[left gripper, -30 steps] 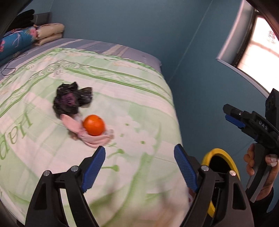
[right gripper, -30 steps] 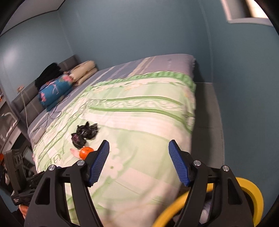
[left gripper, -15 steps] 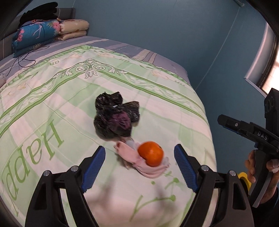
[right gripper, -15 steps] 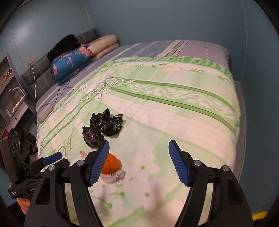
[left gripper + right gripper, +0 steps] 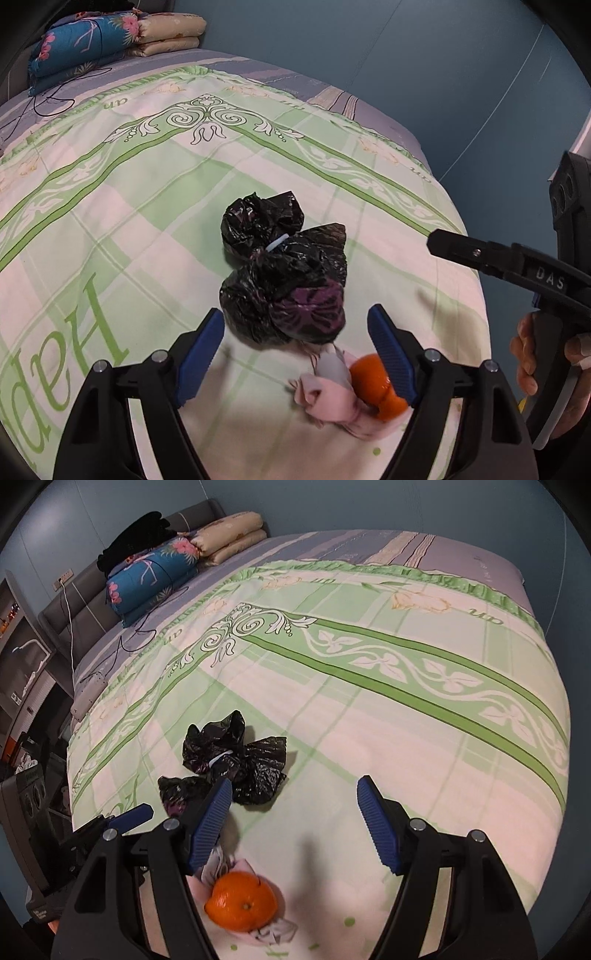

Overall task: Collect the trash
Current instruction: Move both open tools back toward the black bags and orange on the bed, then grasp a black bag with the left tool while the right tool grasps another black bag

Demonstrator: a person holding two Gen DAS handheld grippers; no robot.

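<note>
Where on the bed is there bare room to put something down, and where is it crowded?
Free: the wide stretch of quilt between the black bags and the far striped edge. Crowded: the near patch, where the bags, pink tissue and orange cluster; and the headboard end, with folded bedding and cables.

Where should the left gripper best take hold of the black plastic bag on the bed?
Probably at the narrow knotted waist of the black plastic bag, from above: both ends bulge wide, the middle is thinnest. The left gripper, jaws closing, holds nothing.
</note>
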